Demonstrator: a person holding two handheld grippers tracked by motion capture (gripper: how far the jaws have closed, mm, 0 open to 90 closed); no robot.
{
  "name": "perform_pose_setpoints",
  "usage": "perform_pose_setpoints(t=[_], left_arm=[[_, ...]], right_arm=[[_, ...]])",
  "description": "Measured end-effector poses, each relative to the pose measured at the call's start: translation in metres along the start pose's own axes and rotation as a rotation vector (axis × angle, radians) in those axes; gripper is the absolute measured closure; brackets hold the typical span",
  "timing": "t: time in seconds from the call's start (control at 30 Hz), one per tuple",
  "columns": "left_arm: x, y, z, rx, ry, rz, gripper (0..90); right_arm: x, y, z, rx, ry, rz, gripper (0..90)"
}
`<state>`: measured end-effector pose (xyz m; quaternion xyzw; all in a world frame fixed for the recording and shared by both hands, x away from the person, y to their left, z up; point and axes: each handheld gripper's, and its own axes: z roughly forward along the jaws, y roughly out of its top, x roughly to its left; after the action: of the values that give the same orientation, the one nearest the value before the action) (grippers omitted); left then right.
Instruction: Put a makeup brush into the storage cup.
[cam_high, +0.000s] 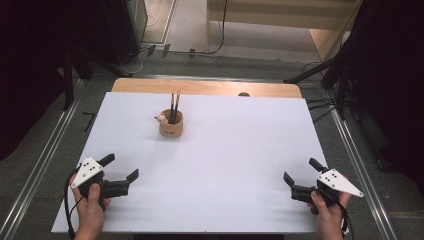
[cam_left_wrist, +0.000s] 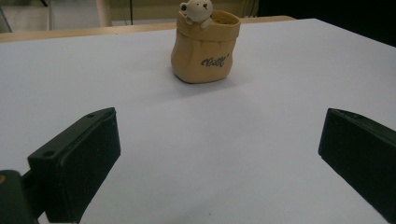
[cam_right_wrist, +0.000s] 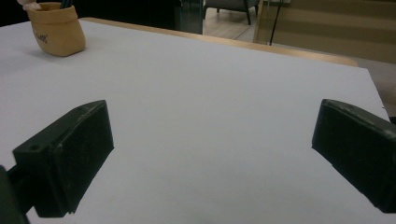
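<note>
A tan sack-shaped pen holder (cam_high: 171, 124) with a small white bear figure on its rim stands on the white table sheet (cam_high: 225, 165), left of centre toward the back. Two dark pencils (cam_high: 174, 107) stick up out of it. My left gripper (cam_high: 120, 168) is held near the front left corner, jaws wide open and empty, facing the holder (cam_left_wrist: 205, 46). My right gripper (cam_high: 302, 172) is held near the front right corner, also open and empty; the holder (cam_right_wrist: 56, 30) sits far off at the upper left of the right gripper view.
The white sheet covers a wooden table whose far edge (cam_high: 205, 87) shows bare. Dark stands and cables (cam_high: 330, 70) surround the table on the floor. A metal rail (cam_high: 40, 165) runs along the left side.
</note>
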<state>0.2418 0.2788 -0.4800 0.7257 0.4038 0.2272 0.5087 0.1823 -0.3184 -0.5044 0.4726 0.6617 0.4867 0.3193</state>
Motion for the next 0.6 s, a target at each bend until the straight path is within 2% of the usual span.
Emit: perform_pose_setpoints(t=[0.43,0.6], left_arm=[[0.003,-0.008,-0.018,0.002,0.02,-0.004,0.0],[0.004,-0.01,-0.024,0.003,0.011,-0.007,0.0]], right_arm=[[0.002,-0.001,0.002,0.008,-0.006,-0.004,0.0],[0.002,-0.002,0.001,0.013,-0.016,-0.006,0.0]])
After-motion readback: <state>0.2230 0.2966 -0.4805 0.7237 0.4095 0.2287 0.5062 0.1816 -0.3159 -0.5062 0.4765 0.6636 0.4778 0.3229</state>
